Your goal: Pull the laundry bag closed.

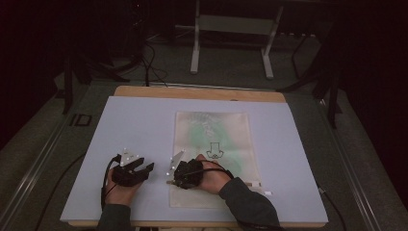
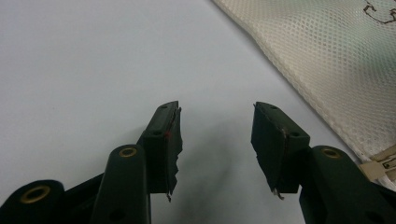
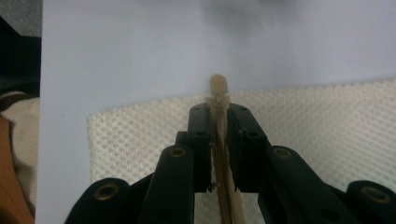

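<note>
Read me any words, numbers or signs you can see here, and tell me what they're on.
No text can be read.
Mesh bag: a dark outline drawing, a picture with no letters that I can make out.
Small tag at the bag's edge: dark marks, too small and blurred to read.

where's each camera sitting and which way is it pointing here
High view: above the person's side, looking forward and down on the table; both hands show.
Left gripper view: rides the left gripper, jaws open over bare table.
Right gripper view: rides the right gripper, jaws shut on a zipper pull.
All share the mesh bag.
</note>
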`<state>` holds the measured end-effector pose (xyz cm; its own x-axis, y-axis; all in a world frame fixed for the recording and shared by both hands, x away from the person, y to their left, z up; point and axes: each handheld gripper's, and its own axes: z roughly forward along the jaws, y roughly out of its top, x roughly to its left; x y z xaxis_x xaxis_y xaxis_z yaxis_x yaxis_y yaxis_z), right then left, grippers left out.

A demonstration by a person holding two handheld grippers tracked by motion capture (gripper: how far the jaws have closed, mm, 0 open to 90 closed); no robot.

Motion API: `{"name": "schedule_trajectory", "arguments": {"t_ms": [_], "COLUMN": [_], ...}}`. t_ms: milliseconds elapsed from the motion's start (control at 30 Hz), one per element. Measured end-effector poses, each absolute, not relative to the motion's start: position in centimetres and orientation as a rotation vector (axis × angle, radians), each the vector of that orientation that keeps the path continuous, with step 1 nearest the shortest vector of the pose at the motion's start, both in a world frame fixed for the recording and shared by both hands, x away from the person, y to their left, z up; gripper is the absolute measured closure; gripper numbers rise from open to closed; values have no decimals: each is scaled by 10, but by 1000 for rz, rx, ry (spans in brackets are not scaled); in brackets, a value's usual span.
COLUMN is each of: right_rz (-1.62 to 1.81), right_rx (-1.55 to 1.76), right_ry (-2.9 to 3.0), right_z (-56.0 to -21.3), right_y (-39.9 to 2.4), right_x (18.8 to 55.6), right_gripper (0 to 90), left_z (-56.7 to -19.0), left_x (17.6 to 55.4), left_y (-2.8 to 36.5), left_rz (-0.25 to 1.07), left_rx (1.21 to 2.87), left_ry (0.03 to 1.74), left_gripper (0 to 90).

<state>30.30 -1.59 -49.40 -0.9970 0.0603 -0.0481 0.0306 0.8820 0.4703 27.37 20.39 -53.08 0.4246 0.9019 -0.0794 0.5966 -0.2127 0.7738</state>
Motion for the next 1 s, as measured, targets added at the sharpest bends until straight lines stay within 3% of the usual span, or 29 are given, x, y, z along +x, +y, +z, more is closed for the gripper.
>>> {"name": "schedule_trajectory", "arguments": {"t_ms": [1000], "right_rz": [842], "right_rx": [146], "right_ry": [2967], "right_z": [-509], "right_y": [6], "right_x": [309], "right_gripper": [756], "left_z": [-530], "left_x": [274], "left_y": [206], "left_rz": [511], "left_rx": [1916], "left_ry": [1273], "left_gripper": [513]}}
